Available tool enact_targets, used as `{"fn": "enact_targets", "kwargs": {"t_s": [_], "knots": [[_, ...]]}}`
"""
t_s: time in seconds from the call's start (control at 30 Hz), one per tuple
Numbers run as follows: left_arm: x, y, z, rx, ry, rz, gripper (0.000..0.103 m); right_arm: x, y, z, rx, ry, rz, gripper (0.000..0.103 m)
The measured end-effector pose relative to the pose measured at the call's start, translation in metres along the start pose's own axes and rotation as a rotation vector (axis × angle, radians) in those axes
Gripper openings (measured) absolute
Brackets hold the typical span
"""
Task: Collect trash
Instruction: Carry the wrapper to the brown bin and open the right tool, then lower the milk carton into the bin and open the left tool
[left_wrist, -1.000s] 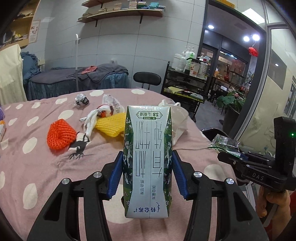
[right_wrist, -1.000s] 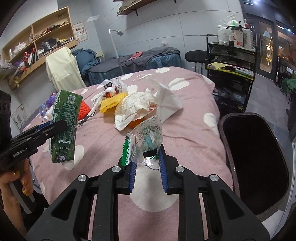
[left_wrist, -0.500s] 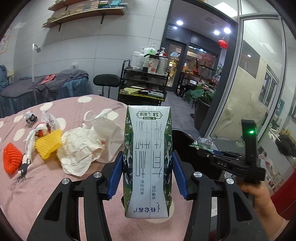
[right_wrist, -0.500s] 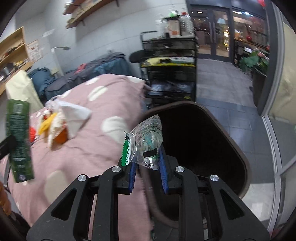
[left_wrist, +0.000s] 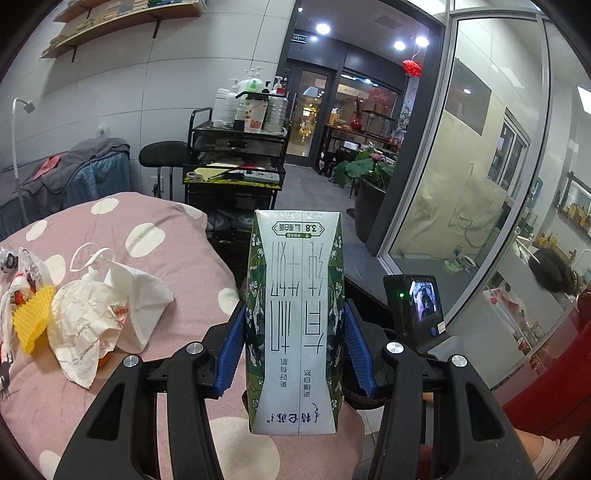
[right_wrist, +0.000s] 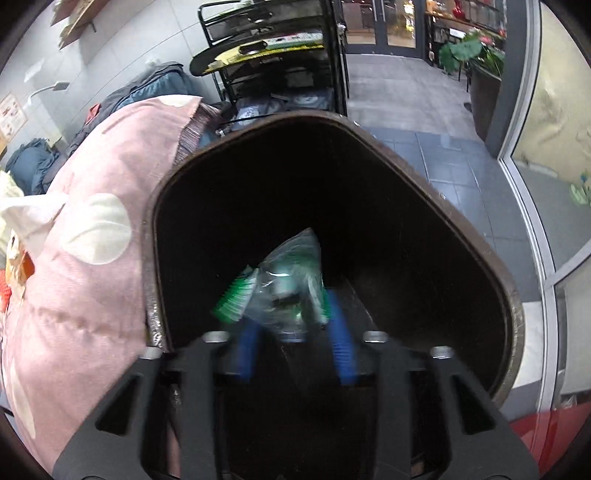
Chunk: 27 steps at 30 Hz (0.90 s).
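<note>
R gripper (right_wrist: 293, 343) jaws opening over dark bin (right_wrist: 513, 295); wrapper (right_wrist: 284, 291) loose between pads, may snag at 6 o'clock. L gripper (left_wrist: 295, 350) clamps milk carton (left_wrist: 295, 314), clear of the bin; risk: early drop lands on bedspread (left_wrist: 110, 221).

Indoor ceiling spotlights, left view sharp; right view motion-blurred, bin interior dark; fisheye bends edges.

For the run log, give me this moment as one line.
left hand-held gripper: shut on milk carton | right hand-held gripper: opening, wrapper between pads over bin
</note>
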<state>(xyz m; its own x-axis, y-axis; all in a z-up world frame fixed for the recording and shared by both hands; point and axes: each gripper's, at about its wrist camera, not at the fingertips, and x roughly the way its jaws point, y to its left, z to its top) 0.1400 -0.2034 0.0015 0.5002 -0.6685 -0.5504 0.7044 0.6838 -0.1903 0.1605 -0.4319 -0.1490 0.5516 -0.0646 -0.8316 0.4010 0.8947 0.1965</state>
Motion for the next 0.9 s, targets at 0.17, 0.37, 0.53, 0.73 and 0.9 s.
{"fn": "enact_targets", "kwargs": {"t_s": [0.17,0.37,0.53,0.73,0.9], "knots": [[0.011,-0.010,0.000,0.007,0.023,-0.025,0.050,-0.009,0.003,-0.009,-0.023,-0.038,-0.018,0.081],[0.026,-0.023,0.002,0.025,0.053,-0.044,0.050,-0.042,0.005,-0.023,-0.036,-0.136,-0.031,0.084],[0.046,-0.034,0.008,0.035,0.085,-0.068,0.050,-0.075,-0.002,-0.029,-0.020,-0.219,-0.050,0.085],[0.075,-0.051,0.013,0.047,0.139,-0.090,0.050,-0.109,-0.024,-0.034,0.047,-0.288,-0.089,0.085],[0.103,-0.062,0.013,0.057,0.197,-0.091,0.050,-0.126,-0.045,-0.038,0.099,-0.313,-0.129,0.085]]}}
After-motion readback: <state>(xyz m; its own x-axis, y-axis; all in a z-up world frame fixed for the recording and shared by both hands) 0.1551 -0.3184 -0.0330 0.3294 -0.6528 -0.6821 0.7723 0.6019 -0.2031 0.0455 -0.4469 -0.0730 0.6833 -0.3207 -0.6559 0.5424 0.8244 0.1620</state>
